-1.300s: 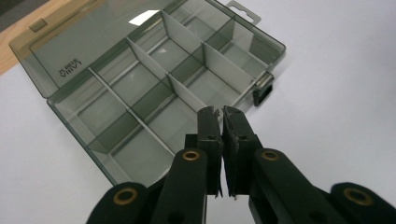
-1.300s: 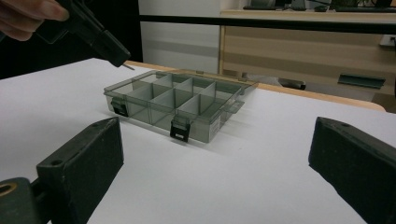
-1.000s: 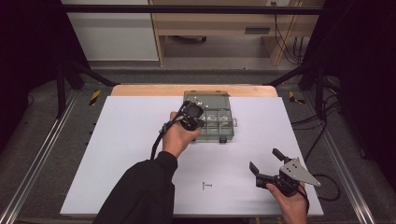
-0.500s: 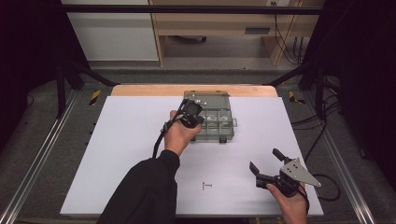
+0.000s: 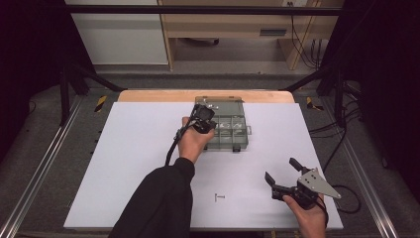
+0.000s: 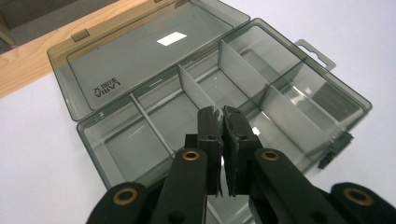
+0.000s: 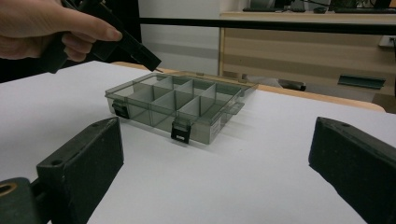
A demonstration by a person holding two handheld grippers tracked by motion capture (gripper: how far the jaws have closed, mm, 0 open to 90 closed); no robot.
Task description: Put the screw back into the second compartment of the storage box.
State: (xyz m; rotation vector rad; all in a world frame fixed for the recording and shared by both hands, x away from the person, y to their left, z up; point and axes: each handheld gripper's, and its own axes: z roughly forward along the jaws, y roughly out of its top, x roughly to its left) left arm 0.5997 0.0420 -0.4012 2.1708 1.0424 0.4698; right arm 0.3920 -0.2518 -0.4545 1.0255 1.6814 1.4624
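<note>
- Left gripper (image 6: 221,114): jaws pressed together, holding nothing, poised above open compartment box (image 6: 261,93).
- Right gripper (image 5: 281,173): jaws spread wide, holding nothing, well apart from box.

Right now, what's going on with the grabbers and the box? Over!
Left gripper shut, empty, above the open organizer box. Right gripper open, parked near table edge. Compartments look empty; nothing in the way.

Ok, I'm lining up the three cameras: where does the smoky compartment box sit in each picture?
High view: the compartment box lies at the table's far middle, just right of the left hand-held gripper.
Left gripper view: box spans the centre, lid open, behind the shut jaws.
Right gripper view: box sits centre-left, between the wide-open jaws.
Shared landmark: the black latch on the box's front wall.
</note>
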